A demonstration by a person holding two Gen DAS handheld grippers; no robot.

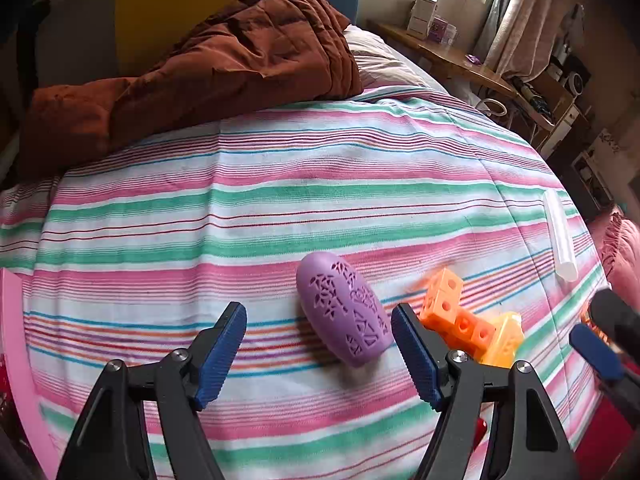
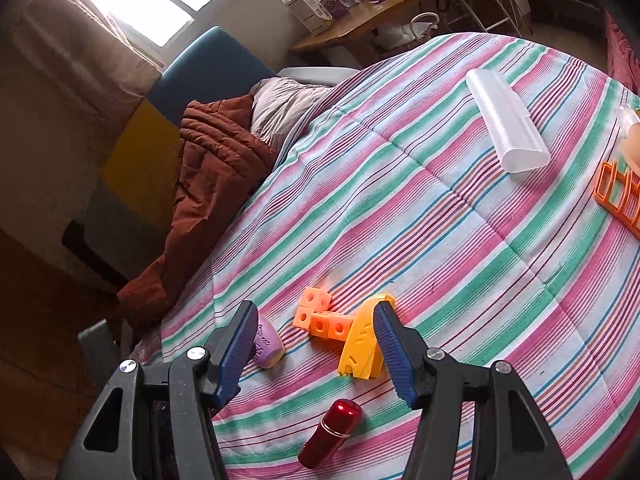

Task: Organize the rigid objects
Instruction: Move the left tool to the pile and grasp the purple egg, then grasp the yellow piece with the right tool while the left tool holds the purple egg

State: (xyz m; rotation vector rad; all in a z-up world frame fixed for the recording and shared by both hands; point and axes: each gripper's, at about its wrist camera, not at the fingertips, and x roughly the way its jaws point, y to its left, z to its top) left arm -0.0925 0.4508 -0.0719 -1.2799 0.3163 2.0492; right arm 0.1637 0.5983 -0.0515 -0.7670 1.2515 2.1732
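On striped pink-green-white bedspread [image 2: 460, 240]: 1 purple perforated plastic oval shell [image 1: 344, 314], 1 orange chain of 4 holed cubes [image 2: 322, 318], 1 yellow curved plastic piece [image 2: 362, 340], 1 red metallic capsule [image 2: 330, 432], 1 translucent white tube case [image 2: 506, 120]. Left gripper [image 1: 318, 356] spread apart, empty, above the shell. Right gripper [image 2: 316, 352] apart, empty.

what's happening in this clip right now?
A person with a handheld gripper in each hand is sorting small rigid objects on a striped bedspread. Nothing is held yet. The left gripper hangs open over the purple patterned egg-shaped piece. The right gripper is open above the orange cube block piece and yellow curved piece. A red capsule and clear tube lie untouched.
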